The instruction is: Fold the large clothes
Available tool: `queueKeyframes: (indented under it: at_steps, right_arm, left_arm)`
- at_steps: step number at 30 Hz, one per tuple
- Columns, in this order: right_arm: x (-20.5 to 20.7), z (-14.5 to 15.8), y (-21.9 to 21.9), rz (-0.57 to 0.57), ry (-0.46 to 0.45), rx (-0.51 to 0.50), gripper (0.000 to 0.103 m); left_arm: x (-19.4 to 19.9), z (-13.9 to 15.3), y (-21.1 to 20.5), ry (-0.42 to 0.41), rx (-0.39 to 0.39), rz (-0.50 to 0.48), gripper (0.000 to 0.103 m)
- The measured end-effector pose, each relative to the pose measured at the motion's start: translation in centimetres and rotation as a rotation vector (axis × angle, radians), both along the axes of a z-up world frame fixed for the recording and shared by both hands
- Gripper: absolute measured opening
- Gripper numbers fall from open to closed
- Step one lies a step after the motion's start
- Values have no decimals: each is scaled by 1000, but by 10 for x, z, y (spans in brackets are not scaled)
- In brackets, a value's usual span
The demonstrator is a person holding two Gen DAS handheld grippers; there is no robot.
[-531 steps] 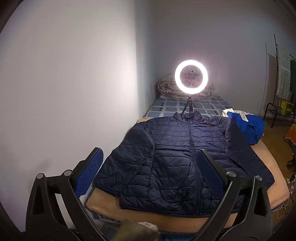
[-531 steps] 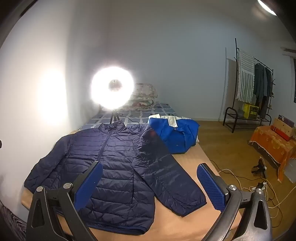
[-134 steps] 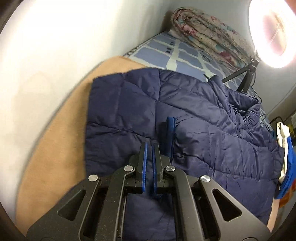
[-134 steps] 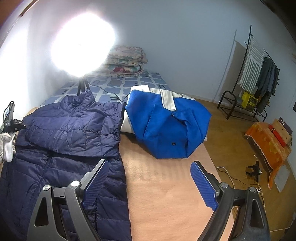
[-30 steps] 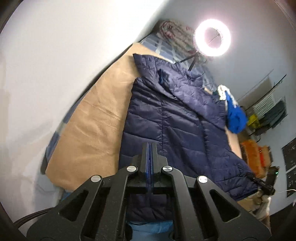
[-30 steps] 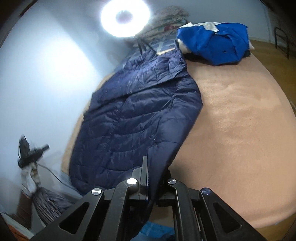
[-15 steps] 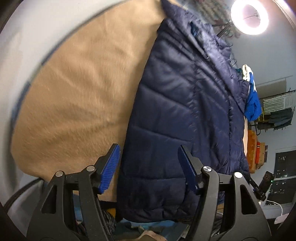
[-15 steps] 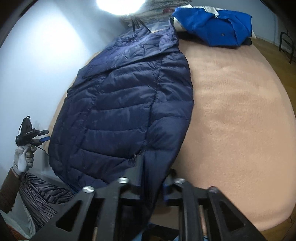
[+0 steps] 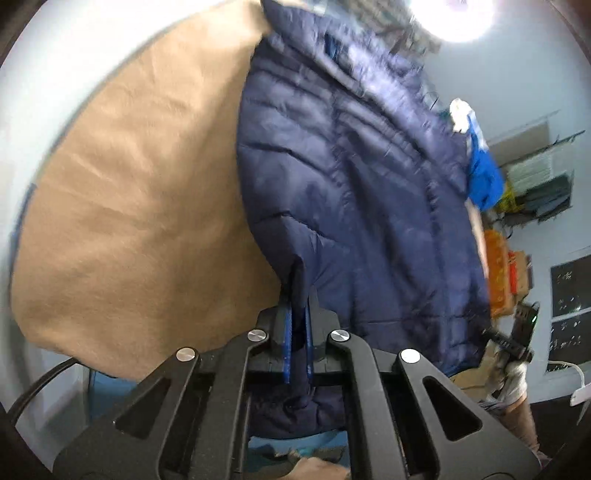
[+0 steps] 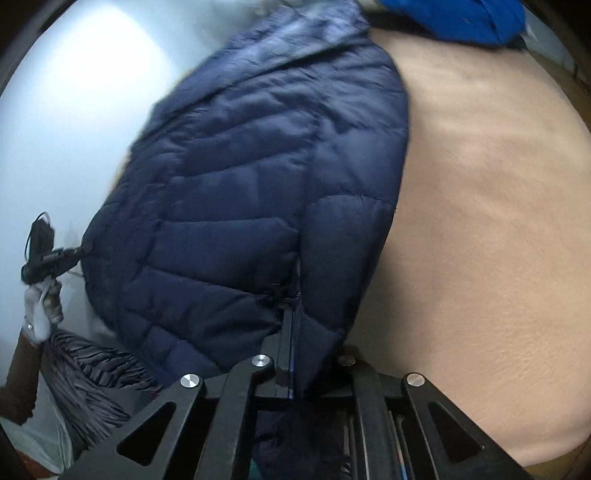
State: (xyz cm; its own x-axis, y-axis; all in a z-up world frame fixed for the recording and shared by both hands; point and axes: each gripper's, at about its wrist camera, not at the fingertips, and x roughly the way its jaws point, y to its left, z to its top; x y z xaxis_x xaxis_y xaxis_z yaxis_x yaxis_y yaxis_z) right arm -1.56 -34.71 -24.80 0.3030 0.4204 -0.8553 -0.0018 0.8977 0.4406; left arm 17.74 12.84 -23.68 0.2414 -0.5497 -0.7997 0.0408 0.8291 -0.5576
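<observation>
Jacket [image 9: 362, 206] hem is pinched at both near corners: left gripper [image 9: 298, 332] and right gripper [image 10: 291, 354] each clench quilted navy fabric at the bed's [image 10: 491, 236] front edge. Apparently the bottom fold is starting; next, both corners should lift and travel evenly toward the collar. Puffy, slippery shell on tan fleece; blue garment [image 10: 461, 18] beyond.

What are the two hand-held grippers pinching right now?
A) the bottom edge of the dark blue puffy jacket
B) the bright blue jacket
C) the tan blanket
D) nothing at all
A: the left hand-held gripper and right hand-held gripper are both shut on the hem of the dark blue puffy jacket.
</observation>
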Motion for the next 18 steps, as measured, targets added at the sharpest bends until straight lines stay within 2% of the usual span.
queueKeyframes:
  at_steps: [5, 8, 12, 18]
  right_arm:
    - [-19, 37, 23, 70, -86, 95, 2]
    - [-25, 50, 26, 93, -113, 75, 2]
    - [-8, 51, 7, 33, -117, 74, 1]
    - [19, 78, -11, -5, -181, 76, 1]
  left_arm:
    - [-12, 27, 36, -63, -69, 89, 2]
    - [-14, 34, 48, -72, -70, 109, 2]
    - [0, 39, 39, -73, -99, 126, 2]
    - [34, 77, 19, -160, -86, 91, 2]
